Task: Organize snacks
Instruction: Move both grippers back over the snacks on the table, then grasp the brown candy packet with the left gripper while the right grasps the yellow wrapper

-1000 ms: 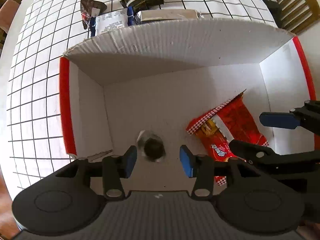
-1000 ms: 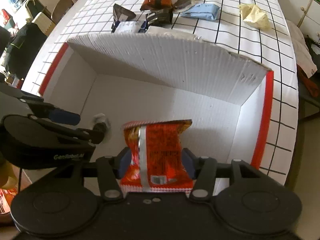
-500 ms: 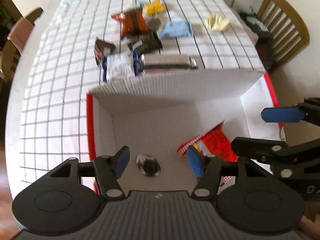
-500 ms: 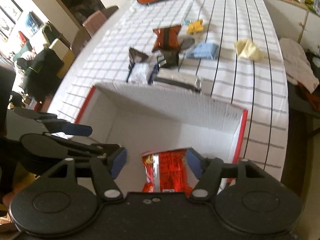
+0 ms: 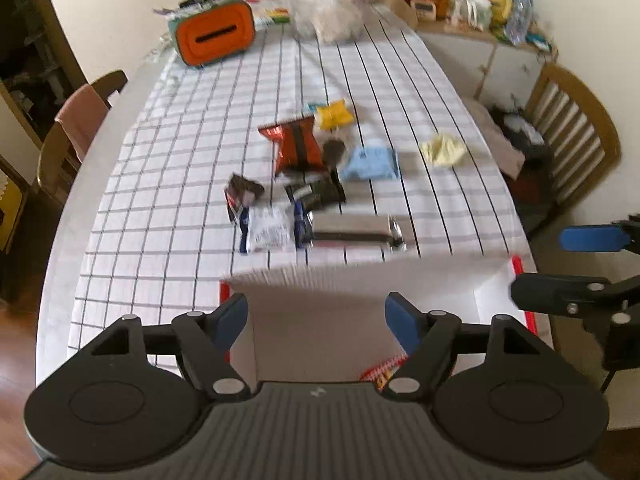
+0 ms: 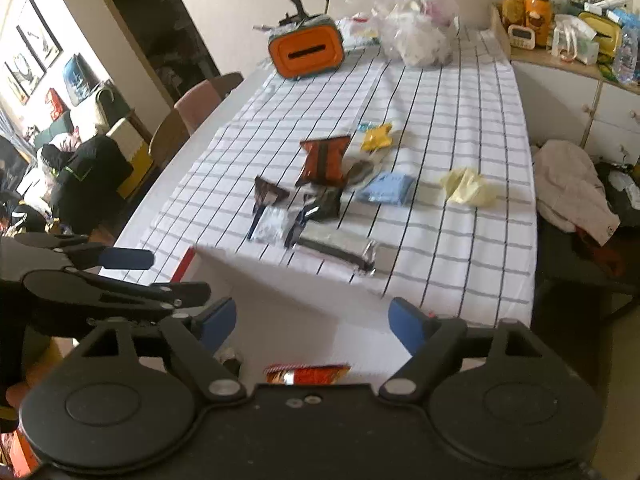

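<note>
A white cardboard box (image 5: 360, 280) with red edges stands at the near end of the table; it also shows in the right wrist view (image 6: 280, 280). A red snack bag (image 6: 306, 374) lies inside it, and its corner shows in the left wrist view (image 5: 384, 368). A small round dark snack (image 6: 230, 358) lies in the box too. Both grippers are open and empty above the box: left gripper (image 5: 316, 320), right gripper (image 6: 310, 320). Several snacks lie beyond the box: a white-blue packet (image 5: 270, 228), a long silver pack (image 5: 356, 232), a red-orange bag (image 5: 296, 146), a blue pack (image 5: 374, 164).
A checked tablecloth (image 5: 180, 160) covers the long table. An orange tissue holder (image 5: 216, 36) and a clear plastic bag (image 5: 328, 12) stand at the far end. A crumpled yellow wrapper (image 5: 442, 150) lies at right. Chairs stand at left (image 5: 80, 120) and right (image 5: 572, 136).
Both grippers have risen and tilted up away from the box floor. The right gripper let go of the red bag, which now lies in the box. The left gripper opened wider.
</note>
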